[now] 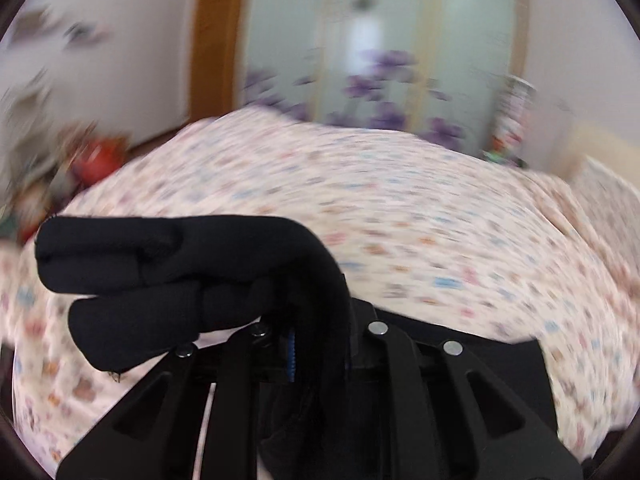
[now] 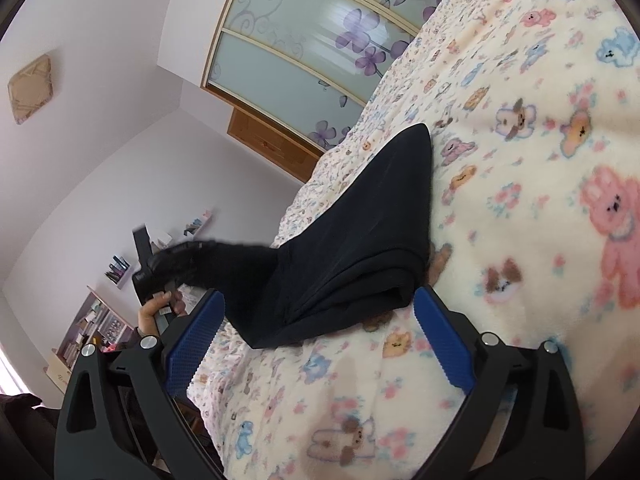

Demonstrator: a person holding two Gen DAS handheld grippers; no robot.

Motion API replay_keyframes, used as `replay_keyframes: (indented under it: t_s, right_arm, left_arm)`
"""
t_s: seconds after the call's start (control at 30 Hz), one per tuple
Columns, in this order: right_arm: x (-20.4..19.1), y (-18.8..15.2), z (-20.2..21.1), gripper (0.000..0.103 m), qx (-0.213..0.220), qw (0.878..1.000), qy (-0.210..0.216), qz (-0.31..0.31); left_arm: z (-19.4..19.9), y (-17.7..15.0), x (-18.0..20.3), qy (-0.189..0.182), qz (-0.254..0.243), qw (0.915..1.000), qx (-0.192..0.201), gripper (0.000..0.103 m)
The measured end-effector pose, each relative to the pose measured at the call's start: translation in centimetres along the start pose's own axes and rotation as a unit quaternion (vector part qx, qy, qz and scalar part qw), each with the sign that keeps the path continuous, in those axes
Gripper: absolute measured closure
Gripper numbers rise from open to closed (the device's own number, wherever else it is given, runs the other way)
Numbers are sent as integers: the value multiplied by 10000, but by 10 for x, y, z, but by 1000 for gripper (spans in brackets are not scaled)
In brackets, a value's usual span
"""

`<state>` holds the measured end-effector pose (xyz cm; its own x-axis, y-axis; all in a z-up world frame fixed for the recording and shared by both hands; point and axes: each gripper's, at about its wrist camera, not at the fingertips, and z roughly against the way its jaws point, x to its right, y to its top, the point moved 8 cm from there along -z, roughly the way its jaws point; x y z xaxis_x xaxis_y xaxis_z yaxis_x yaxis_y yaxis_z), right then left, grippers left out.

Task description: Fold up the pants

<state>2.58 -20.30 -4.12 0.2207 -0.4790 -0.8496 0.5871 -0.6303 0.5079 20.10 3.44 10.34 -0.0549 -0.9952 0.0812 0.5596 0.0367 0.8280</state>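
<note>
Left wrist view: heavily motion-blurred. The left gripper (image 1: 320, 300) had its fingers pressed together on a bunched end of the black pants (image 1: 172, 276), which draped over and hid the fingertips. The cloth hung in thick rolled layers out to the left, above the patterned bedspread (image 1: 420, 208). A glass wardrobe door (image 1: 380, 48) with purple flowers stood behind the bed.

Right wrist view: sharp. The right gripper (image 2: 316, 340) was spread wide, blue pads (image 2: 444, 344) apart and holding nothing. The pants (image 2: 360, 240) lay partly folded on the bedspread (image 2: 540, 160) just ahead of the pads, one end lifted off the bed edge toward the person's hand (image 2: 160, 308) and the other gripper.

Judgement: soft, limp, light knit fabric; it would sag and slide rather than keep a crease. Best hold looked to be the stacked folded edge nearest the right pads, all layers pinched together.
</note>
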Motion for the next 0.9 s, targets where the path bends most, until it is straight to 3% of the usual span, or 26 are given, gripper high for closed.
replay_keyframes:
  t_s: [0.07,0.17,0.27,0.4,0.5,0.7,0.83,0.9]
  right_arm:
    - [1,1,1,5,24,10000,49,-34]
    - [1,1,2,5,42,9999,94,-57]
    - [1,2,3,5,51,9999,115,-70]
    - [2,4,4,5,70,9998,147,-85]
    - [2,4,5,5,77,9998,154,-99]
    - [3,5,7,5,92,9997,198,-123]
    - [5,5,6,5,104,9996,221,-136]
    - [7,5,6,5,110,9995,239,-153]
  left_arm:
    - [7,-7,49,-307,-541,9980,103,88]
    - [19,-34,118,-907,-1233,9882,96,89]
    - [11,-83,173,-1375,-1836,9729,-293,89]
    - [-19,-156,207,-1431,-2419,9557,-868,88]
    - [-27,-188,212,-1339,-2767,9451,-1107,86]
    - [-27,-179,200,-1406,-2457,9542,-973,86]
    - [-16,-178,190,-1383,-2433,9568,-788,86]
    - [-15,-190,185,-1324,-2572,9534,-864,86]
